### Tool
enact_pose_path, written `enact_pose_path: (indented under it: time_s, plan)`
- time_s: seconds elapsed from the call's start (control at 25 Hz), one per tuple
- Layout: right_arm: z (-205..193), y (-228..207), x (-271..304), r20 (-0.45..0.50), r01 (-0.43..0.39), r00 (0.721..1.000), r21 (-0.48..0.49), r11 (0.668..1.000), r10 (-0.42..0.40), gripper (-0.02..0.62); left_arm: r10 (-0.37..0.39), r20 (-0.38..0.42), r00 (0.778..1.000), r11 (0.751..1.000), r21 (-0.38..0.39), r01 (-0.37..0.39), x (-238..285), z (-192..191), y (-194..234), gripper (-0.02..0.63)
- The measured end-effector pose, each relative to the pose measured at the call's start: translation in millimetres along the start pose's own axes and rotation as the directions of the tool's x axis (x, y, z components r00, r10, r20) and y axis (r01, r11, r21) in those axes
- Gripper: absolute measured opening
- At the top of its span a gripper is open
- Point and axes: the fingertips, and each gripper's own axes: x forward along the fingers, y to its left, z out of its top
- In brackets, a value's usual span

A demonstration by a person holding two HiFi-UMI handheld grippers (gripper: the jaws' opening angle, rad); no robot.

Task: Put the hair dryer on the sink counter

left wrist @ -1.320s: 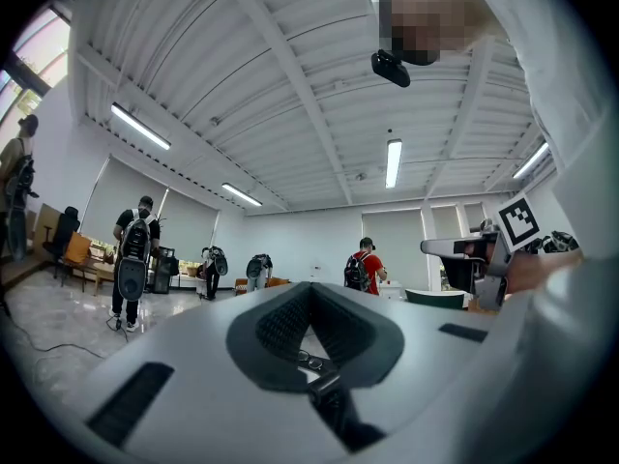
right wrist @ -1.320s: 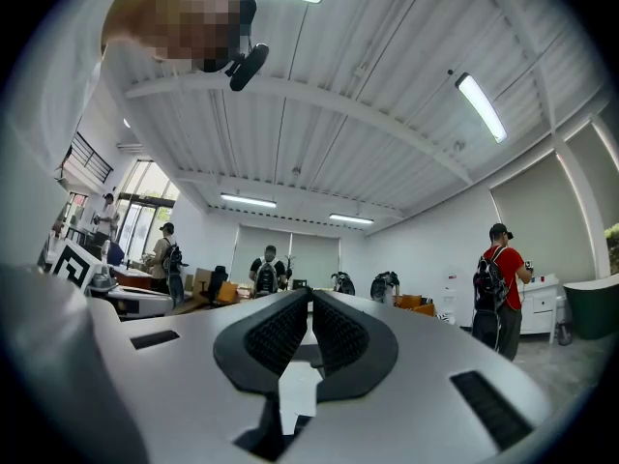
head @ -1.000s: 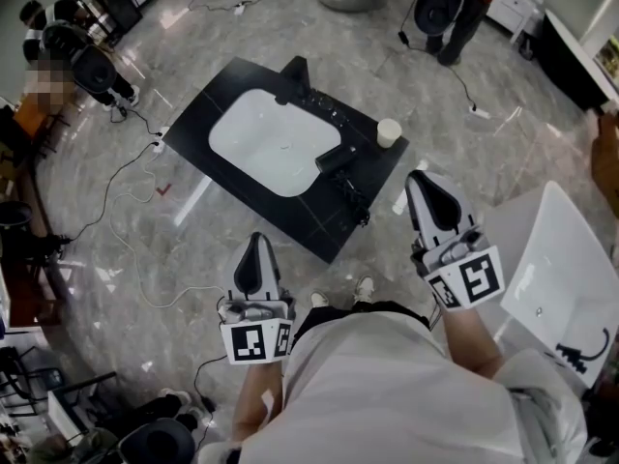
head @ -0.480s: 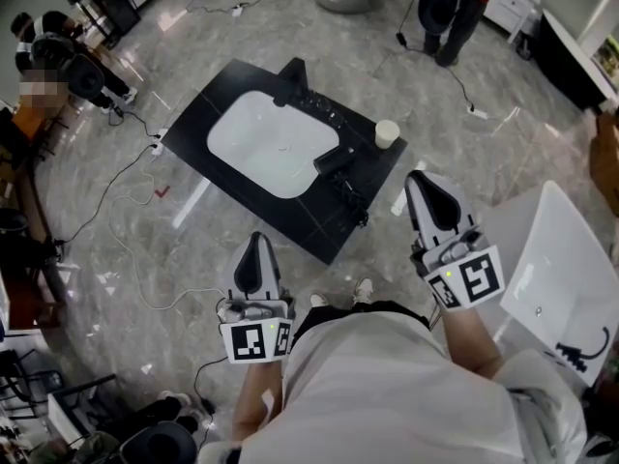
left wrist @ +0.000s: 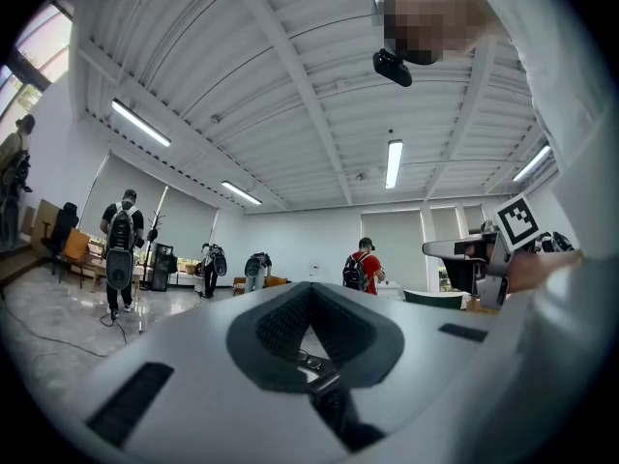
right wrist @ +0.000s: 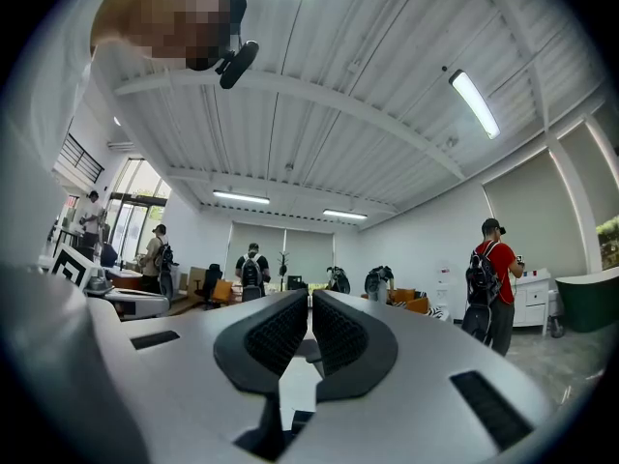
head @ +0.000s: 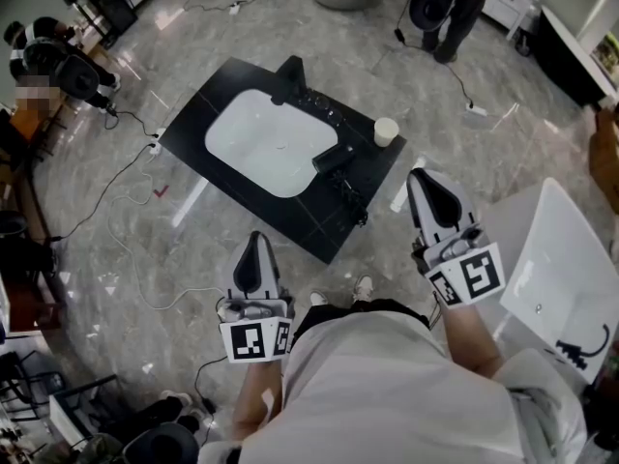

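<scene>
Holding left gripper (head: 256, 242) and right gripper (head: 427, 176) clenched, empty, low in frame. Eyeing hair dryer (head: 334, 158) lying on sink counter (head: 311, 222), up-left of the nearer right gripper, slanting toward upper right.

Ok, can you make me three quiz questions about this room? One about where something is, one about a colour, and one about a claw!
1. Where is the hair dryer?
A. On the counter, beside the basin
B. In the basin
C. On the floor

2. What colour is the cup?
A. Red
B. Green
C. White

3. How is the right claw?
A. Wide open
B. Shut and empty
C. Shut on the cup

Answers: 1 A, it lies on the black top right of the basin. 2 C, the cup looks pale against the black counter. 3 B, its pads nearly meet with nothing between them.
</scene>
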Motion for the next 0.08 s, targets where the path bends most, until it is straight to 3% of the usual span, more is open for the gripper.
enact_pose_path:
  time_s: [0.08]
  plan:
    - [-3.1,-2.3,0.5,-0.007,0.008,1.000,-0.001,1.000,-0.008,0.044,-0.001,-0.001,1.000,1.000,0.000,0.001,0.4,-1.2,0.9,0.001]
